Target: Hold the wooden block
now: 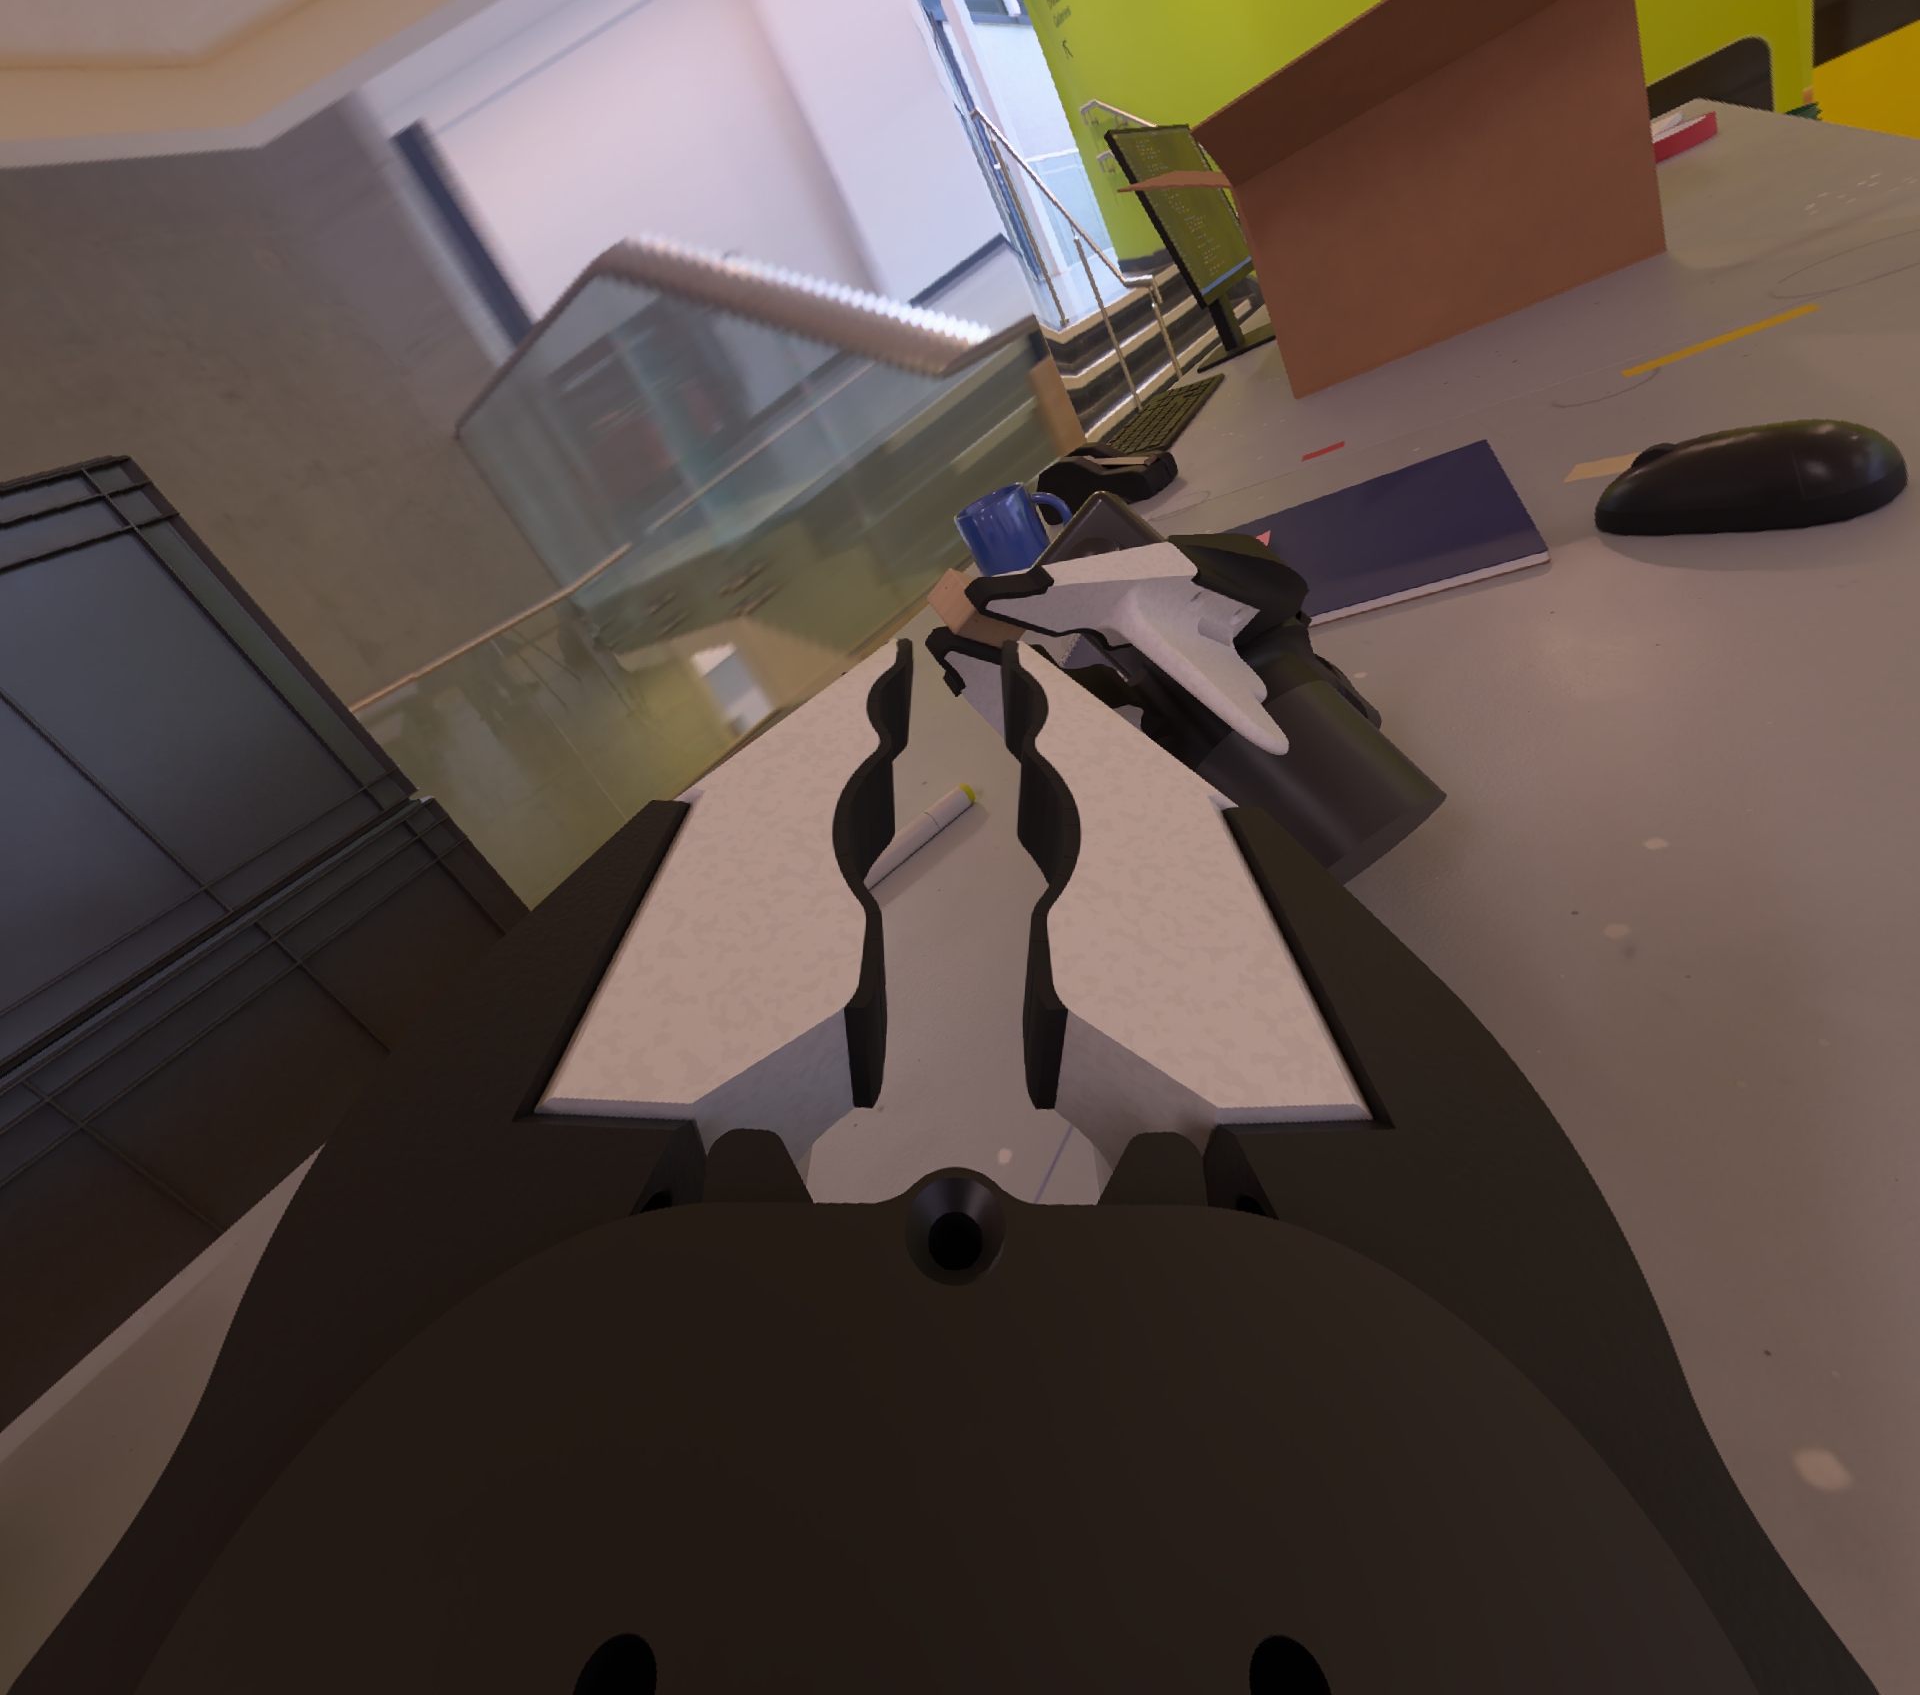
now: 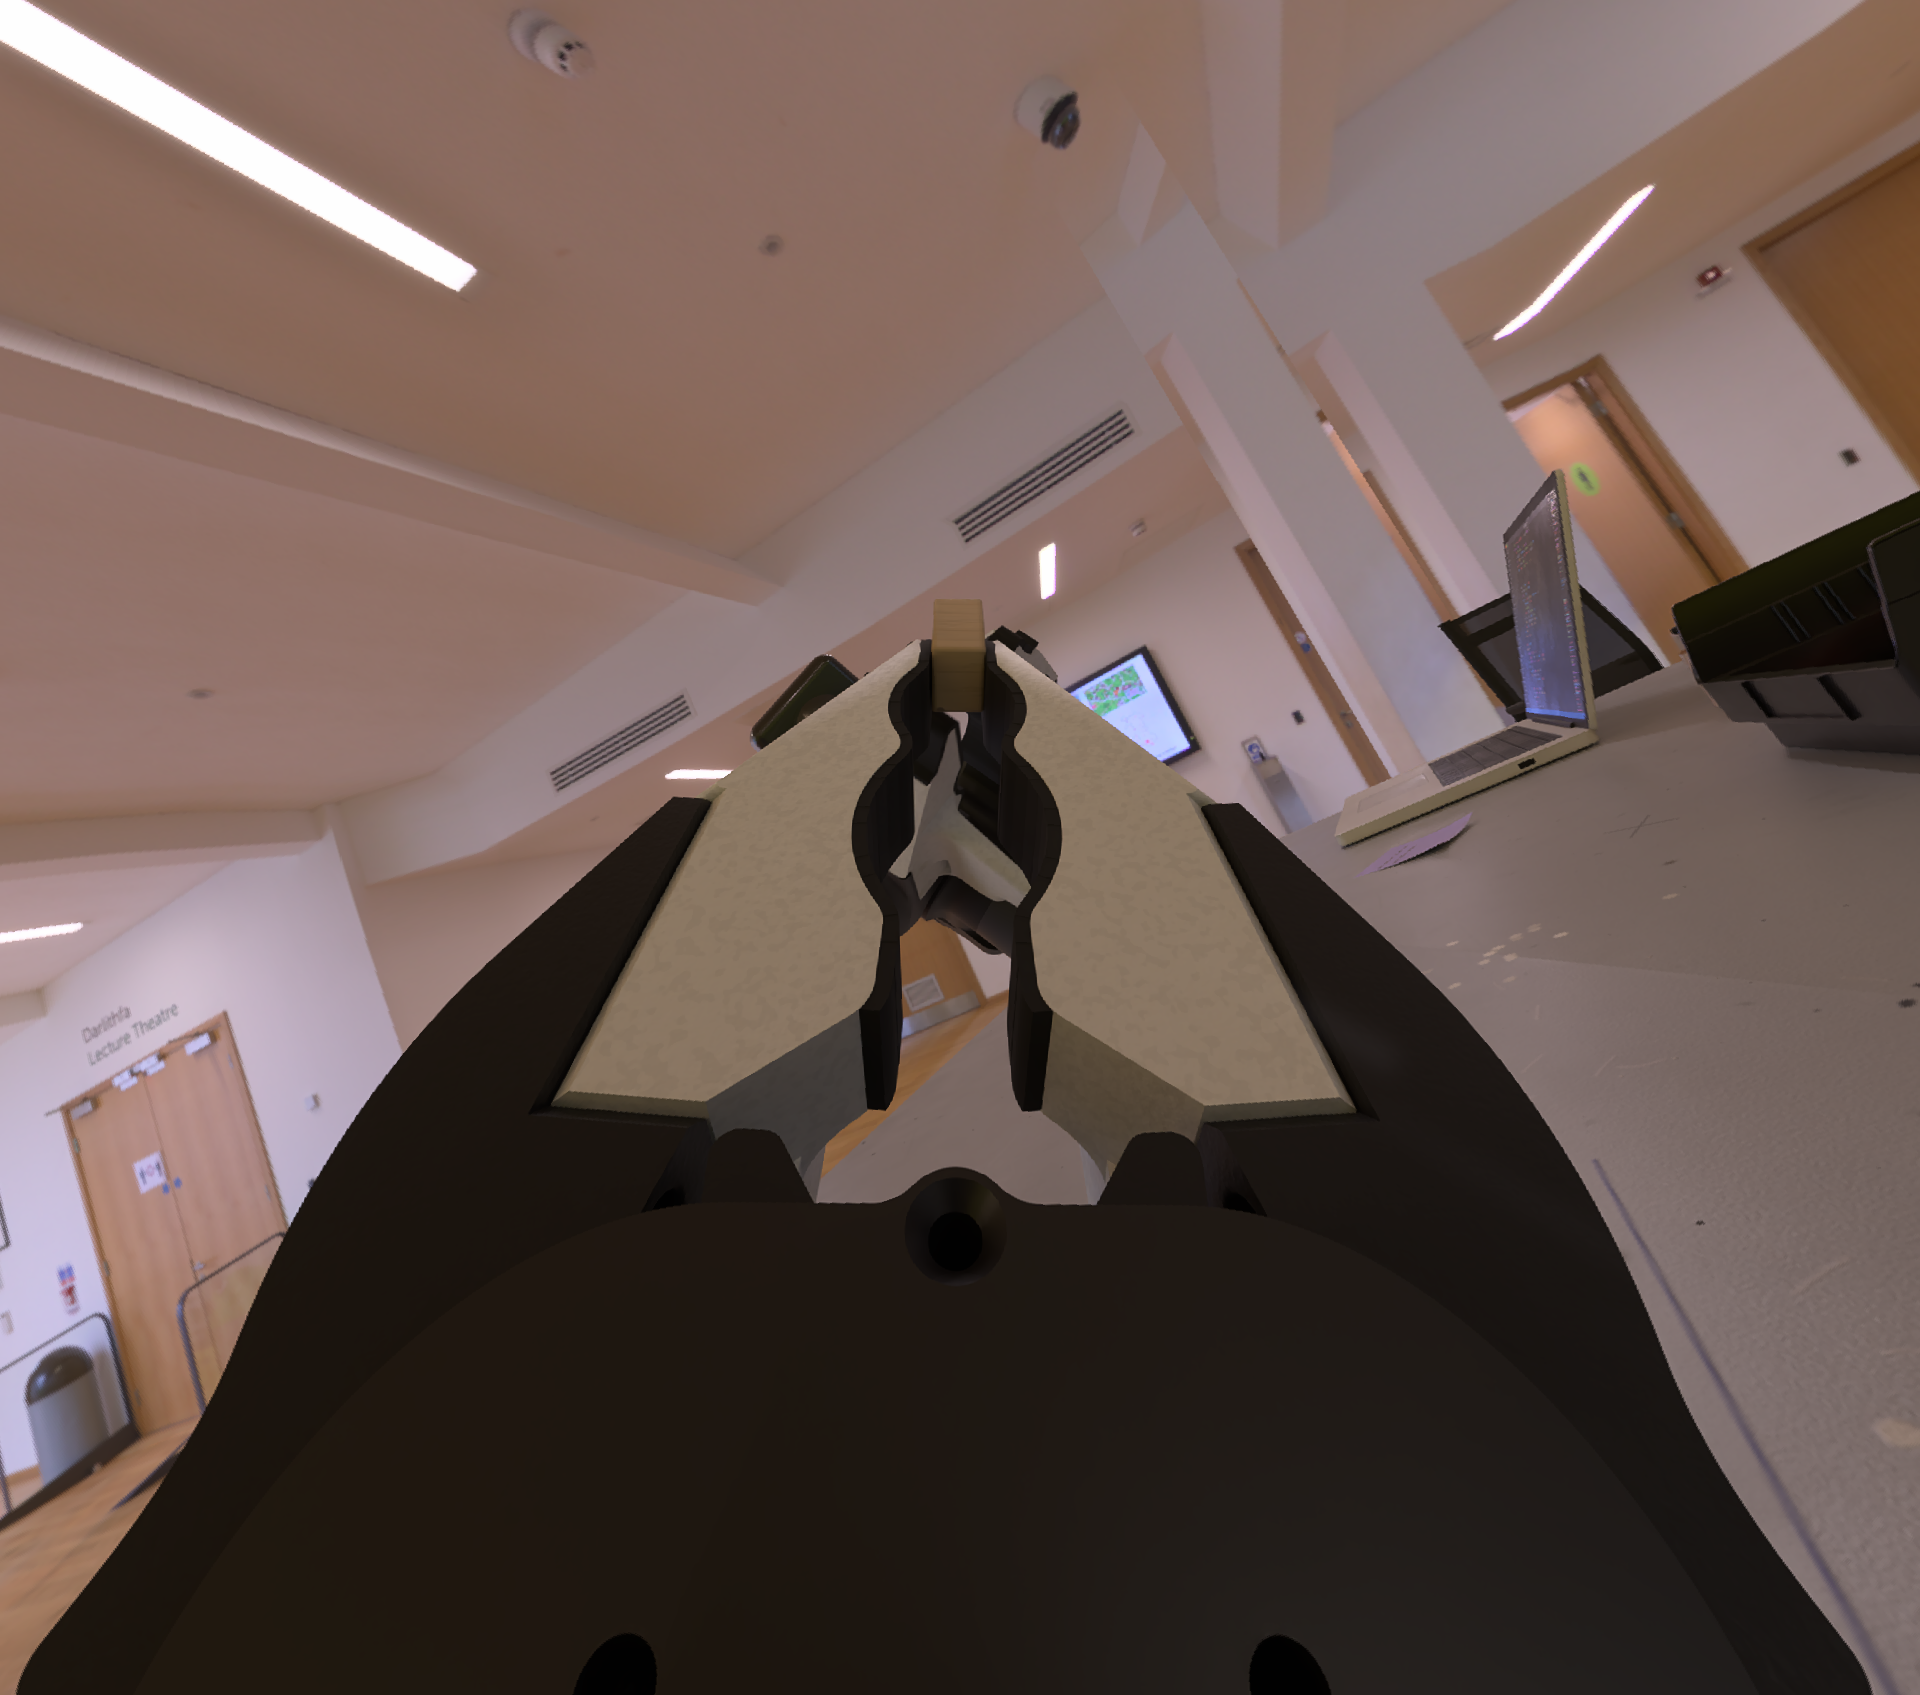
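Observation:
The wooden block (image 2: pixel 957 656) is a small tan piece pinched between the tips of my right gripper (image 2: pixel 958 671), which is shut on it and holds it up in the air. In the left wrist view the same block (image 1: pixel 948 599) shows at the tip of the right gripper (image 1: pixel 982 622), above the table edge. My left gripper (image 1: pixel 958 653) is open and empty, its tips just short of the block and a little below it. Through the right gripper's gap I see part of the left gripper (image 2: pixel 951 856) facing it.
On the grey table (image 1: pixel 1558 918) lie a marker pen (image 1: pixel 925 830), a blue mug (image 1: pixel 1000 525), a dark blue notebook (image 1: pixel 1403 523), a black mouse (image 1: pixel 1756 476), a cardboard box (image 1: pixel 1455 191), and a monitor (image 1: pixel 1184 222) with a keyboard (image 1: pixel 1164 411). A dark crate (image 1: pixel 156 762) stands at the left. An open laptop (image 2: pixel 1538 679) and a black bin (image 2: pixel 1818 637) are at the right.

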Available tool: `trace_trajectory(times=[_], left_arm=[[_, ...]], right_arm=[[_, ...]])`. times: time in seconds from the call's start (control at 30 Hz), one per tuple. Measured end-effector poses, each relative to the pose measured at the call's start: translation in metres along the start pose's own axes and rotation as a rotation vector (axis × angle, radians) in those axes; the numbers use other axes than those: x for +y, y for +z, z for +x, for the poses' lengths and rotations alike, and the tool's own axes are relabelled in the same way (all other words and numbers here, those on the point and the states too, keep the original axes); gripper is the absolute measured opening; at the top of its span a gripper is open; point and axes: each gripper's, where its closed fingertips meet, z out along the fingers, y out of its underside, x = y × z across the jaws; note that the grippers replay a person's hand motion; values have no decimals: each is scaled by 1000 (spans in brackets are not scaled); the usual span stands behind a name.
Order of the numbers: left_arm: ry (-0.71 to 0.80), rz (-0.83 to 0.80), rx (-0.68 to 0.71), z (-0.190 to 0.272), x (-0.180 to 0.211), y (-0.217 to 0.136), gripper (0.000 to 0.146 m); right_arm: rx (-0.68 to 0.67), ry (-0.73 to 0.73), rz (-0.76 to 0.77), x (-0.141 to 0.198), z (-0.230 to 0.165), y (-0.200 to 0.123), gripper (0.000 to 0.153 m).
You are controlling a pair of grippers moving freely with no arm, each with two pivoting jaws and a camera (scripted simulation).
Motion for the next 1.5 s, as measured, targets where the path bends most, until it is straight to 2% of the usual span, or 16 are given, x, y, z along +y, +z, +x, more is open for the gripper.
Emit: trace_trajectory(times=[0.33,0.43,0.57,0.63,0.73,0.8,0.93,1.07,1.17,1.23,1.33,1.5], left_arm=[[6,-32,-1,0,6,-1,13],[44,-47,-13,-1,8,-2,0],[68,-71,-4,0,12,-2,0],[71,-100,-13,-1,19,-3,0],[81,-174,-8,-4,34,-8,3],[79,-210,16,-4,44,-12,5],[-27,-248,72,-5,56,-17,15],[-218,-294,172,-2,66,-18,22],[-342,-325,235,2,73,-20,18],[-367,-333,252,4,76,-20,14],[-340,-362,239,6,81,-19,8],[-306,-413,231,10,89,-16,10]], right_arm=[[15,-55,-53,3,2,-4,8],[37,-73,-70,2,6,-7,8],[110,-153,-80,-4,14,-12,8],[213,-310,-166,-2,22,-14,8],[425,-688,-466,11,42,-23,8],[503,-935,-656,18,49,-29,8],[507,-1410,-983,33,55,-40,8],[416,-1822,-1167,46,57,-42,8],[354,-1990,-1206,53,56,-41,8],[341,-2045,-1235,54,57,-42,8],[345,-2062,-1275,55,60,-46,8],[348,-2091,-1329,56,65,-49,8]])
